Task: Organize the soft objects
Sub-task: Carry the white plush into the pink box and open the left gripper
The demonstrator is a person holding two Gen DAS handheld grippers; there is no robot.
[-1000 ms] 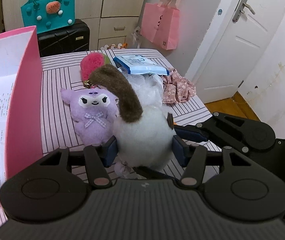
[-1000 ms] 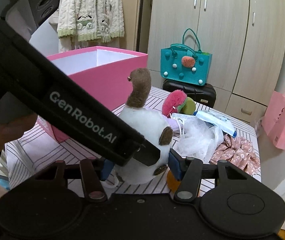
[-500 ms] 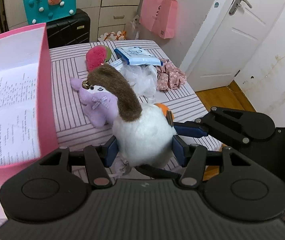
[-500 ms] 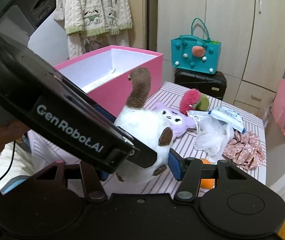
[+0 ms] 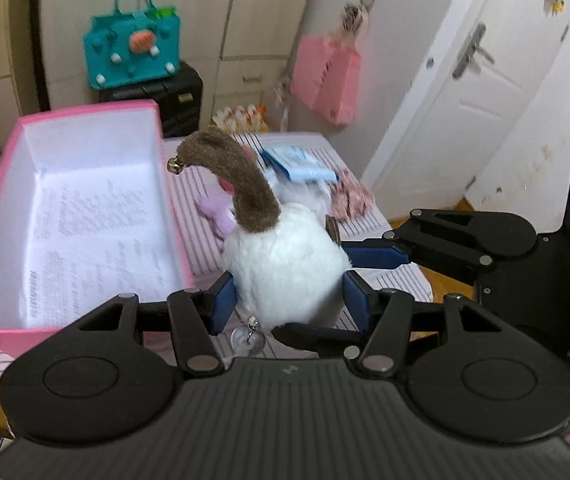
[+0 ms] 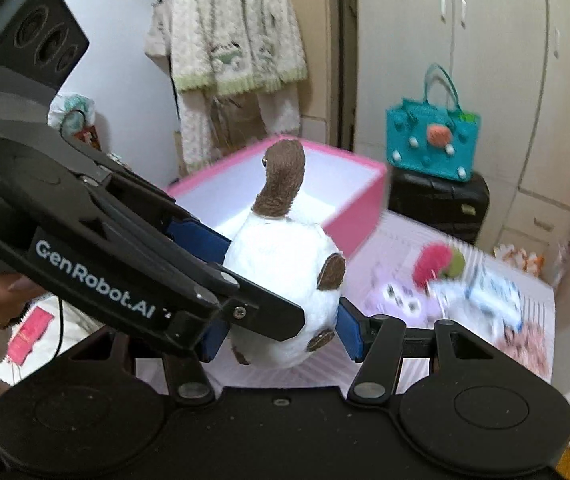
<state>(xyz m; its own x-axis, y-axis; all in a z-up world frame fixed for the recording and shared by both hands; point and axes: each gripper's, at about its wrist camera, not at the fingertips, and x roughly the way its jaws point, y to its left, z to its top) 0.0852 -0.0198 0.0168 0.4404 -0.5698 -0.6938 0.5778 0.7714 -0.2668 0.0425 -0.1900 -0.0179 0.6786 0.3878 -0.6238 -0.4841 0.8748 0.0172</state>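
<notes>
Above the striped table [image 5: 201,184], lifted higher and closer to the pink box [image 5: 85,216] than a moment ago: white plush toy [image 5: 285,264], squeezed by left hand-held gripper [image 5: 287,300] and right hand-held gripper [image 6: 281,328], nearly ready for dropping in.

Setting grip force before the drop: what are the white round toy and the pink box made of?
White round toy with brown tail: looks like soft plush, its fuzzy pile fraying at the outline. Pink open box: probably matte cardboard, with thin stiff straight walls and a white lining.

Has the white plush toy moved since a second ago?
Yes. The white plush toy, clamped by both grippers, has risen off the striped table and shifted toward the pink box.
</notes>
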